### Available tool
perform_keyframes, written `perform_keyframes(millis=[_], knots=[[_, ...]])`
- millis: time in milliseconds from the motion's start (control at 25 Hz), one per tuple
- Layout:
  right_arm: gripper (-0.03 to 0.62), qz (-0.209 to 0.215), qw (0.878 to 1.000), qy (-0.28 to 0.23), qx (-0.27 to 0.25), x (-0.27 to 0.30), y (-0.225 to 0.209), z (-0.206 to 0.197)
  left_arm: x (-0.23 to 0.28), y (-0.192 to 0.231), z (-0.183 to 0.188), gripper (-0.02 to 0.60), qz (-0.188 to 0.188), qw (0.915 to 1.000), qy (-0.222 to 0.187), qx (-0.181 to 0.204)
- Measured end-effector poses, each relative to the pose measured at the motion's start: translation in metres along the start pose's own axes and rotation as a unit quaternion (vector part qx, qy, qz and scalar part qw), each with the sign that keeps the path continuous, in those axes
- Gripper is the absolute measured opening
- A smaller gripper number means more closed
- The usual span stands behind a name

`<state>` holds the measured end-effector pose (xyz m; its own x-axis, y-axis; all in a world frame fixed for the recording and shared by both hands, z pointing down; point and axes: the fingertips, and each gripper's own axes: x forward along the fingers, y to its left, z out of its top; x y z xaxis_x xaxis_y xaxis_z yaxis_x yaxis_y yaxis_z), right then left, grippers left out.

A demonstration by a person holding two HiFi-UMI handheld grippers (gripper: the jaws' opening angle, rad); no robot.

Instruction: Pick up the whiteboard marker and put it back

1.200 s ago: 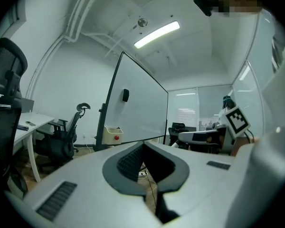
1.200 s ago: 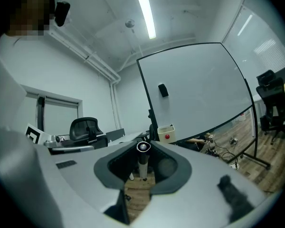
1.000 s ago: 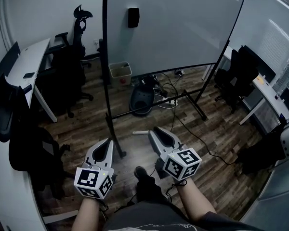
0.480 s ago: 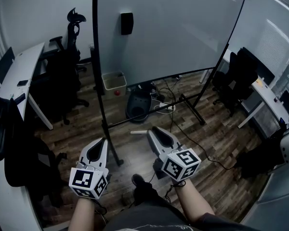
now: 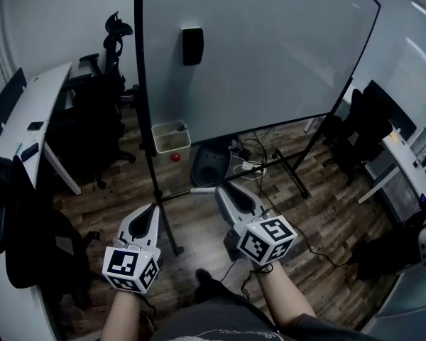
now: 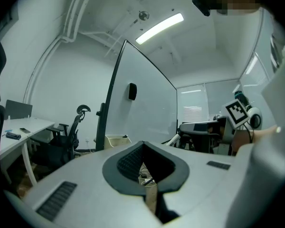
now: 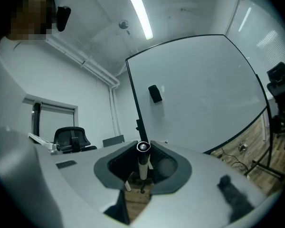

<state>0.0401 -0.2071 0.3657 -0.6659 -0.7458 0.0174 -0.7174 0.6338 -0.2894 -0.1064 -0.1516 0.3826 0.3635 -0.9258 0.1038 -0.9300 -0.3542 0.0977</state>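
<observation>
The whiteboard marker (image 5: 203, 190) is a white stick lying crosswise in my right gripper (image 5: 224, 189), which is shut on it; its end pokes out to the left. In the right gripper view the marker (image 7: 142, 161) stands upright between the pads with its round cap on top. My left gripper (image 5: 152, 209) is lower left, with its jaws together and nothing in them. The big whiteboard (image 5: 270, 48) on a black rolling frame stands straight ahead, with a black eraser block (image 5: 192, 46) stuck on its upper left. Both grippers point level towards it.
A small bin (image 5: 170, 137) and a red ball (image 5: 175, 157) sit by the board's left post (image 5: 145, 119). Cables (image 5: 245, 155) and the stand's feet (image 5: 292, 170) cross the wooden floor. A white desk (image 5: 28, 119) and office chairs (image 5: 99, 112) are on the left; further chairs (image 5: 362, 126) are on the right.
Both grippers have moved forward towards the whiteboard, which now looks nearer and larger. The marker stays clamped in the right gripper.
</observation>
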Motion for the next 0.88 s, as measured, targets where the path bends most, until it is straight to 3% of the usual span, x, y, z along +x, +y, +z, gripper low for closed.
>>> perform_keyframes(millis=[880], knots=[[0.089,0.079,0.997,0.011,0.006,0.147,-0.071,0.026,0.108,0.062,0.009,0.014,0.071,0.9975,0.008,0.001]])
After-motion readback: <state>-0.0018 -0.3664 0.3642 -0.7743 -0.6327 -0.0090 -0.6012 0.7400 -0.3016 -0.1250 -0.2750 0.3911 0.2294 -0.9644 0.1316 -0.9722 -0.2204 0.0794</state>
